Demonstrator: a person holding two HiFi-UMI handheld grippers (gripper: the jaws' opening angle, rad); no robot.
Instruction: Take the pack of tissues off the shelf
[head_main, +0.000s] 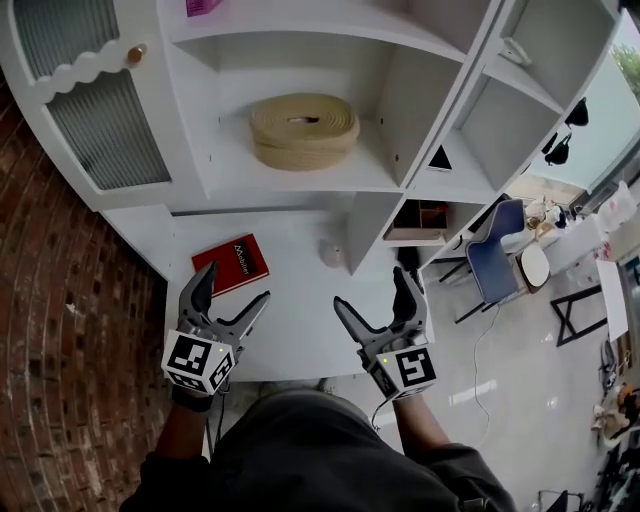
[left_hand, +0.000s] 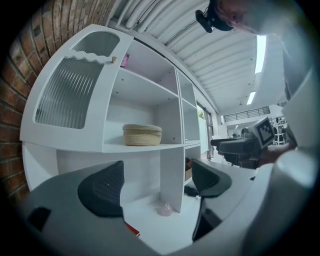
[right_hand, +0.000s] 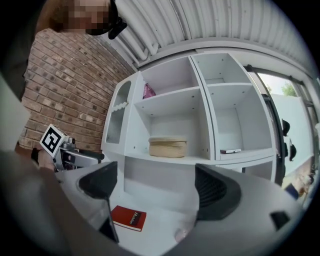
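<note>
A pink pack (head_main: 204, 6) sits at the left of the top shelf of the white shelf unit (head_main: 300, 172); it also shows as the pink pack (right_hand: 148, 91) in the right gripper view and the pink pack (left_hand: 125, 60) in the left gripper view. My left gripper (head_main: 235, 285) and right gripper (head_main: 372, 290) hover side by side over the front of the counter, well below the pack. Both are open with nothing between their jaws, as the left gripper (left_hand: 156, 185) and right gripper (right_hand: 157, 186) show in their own views.
A woven basket (head_main: 303, 129) fills the middle shelf. A red book (head_main: 231, 263) lies on the counter by the left gripper, and a small pale round object (head_main: 330, 252) stands near the divider. A brick wall (head_main: 70, 330) is on the left; a chair (head_main: 505, 255) stands to the right.
</note>
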